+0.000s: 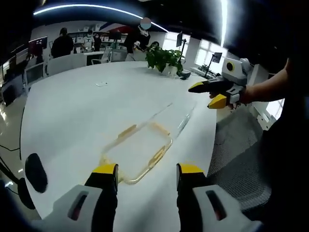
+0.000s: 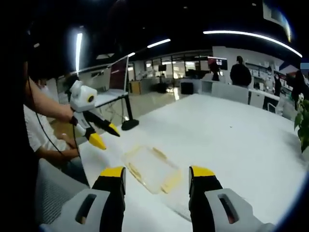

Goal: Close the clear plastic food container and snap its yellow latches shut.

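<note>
A clear plastic food container point(image 1: 137, 153) with yellow latches on its sides lies on the white table point(image 1: 77, 116) near its edge. Its clear lid point(image 1: 177, 117) seems to lie open, flat on the table beyond it. My left gripper point(image 1: 148, 170) hovers just short of the container, open and holding nothing. In that view my right gripper point(image 1: 208, 94) hangs in the air off the table's edge, jaws apart. In the right gripper view the container point(image 2: 150, 170) sits just ahead of my open right gripper point(image 2: 157, 173). My left gripper point(image 2: 106, 136) floats at its left, also open.
A potted plant point(image 1: 165, 59) stands at the table's far end. Several people point(image 1: 63, 43) work at desks behind it. A monitor on a stand point(image 2: 126, 96) rises beside the table. A small item point(image 1: 101, 84) lies far out on the tabletop.
</note>
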